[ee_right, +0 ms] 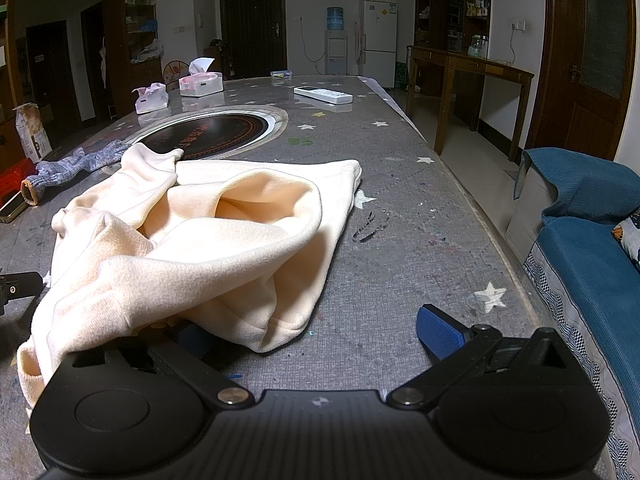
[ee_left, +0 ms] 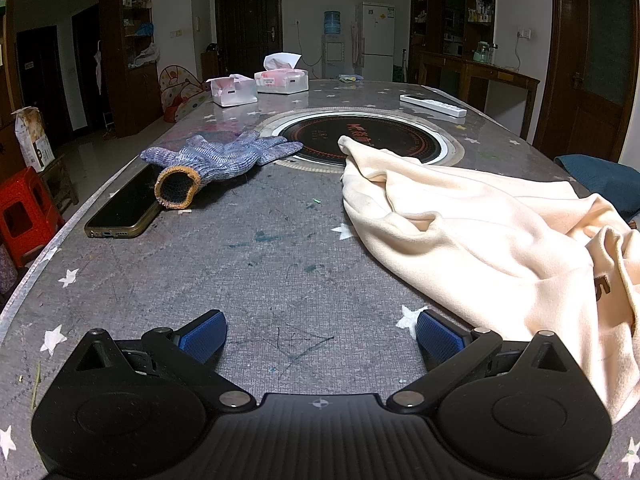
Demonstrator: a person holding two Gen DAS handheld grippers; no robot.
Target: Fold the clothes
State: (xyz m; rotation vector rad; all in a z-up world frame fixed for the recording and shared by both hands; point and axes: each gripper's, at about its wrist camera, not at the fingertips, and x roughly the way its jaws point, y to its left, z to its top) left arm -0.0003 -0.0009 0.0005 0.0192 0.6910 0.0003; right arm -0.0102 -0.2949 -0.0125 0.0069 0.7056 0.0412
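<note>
Lying rumpled on the counter (ee_left: 280, 288), a cream garment (ee_right: 224, 240) awaited folding. Both tongs, left tongs (ee_left: 320, 338) and right tongs (ee_right: 316, 338), gaped empty. Its bunched layers risked an uneven pinch.

Home, living/dining rm; long table (ee_left: 280, 264) w/ grey star-print cover and a round hob (ee_left: 360, 138) set in its middle; tissue boxes (ee_left: 282, 76) near the far left corner, remote (ee_right: 323, 95) toward the far right edge; fridge (ee_right: 378, 40) and water dispenser (ee_right: 335, 42) by the back wall; dark wood shelving (ee_left: 456, 12) and doors (ee_left: 249, 24); blue sofa (ee_right: 588, 240) off the table's right edge; red plastic stool (ee_left: 24, 216) on the left.
</note>
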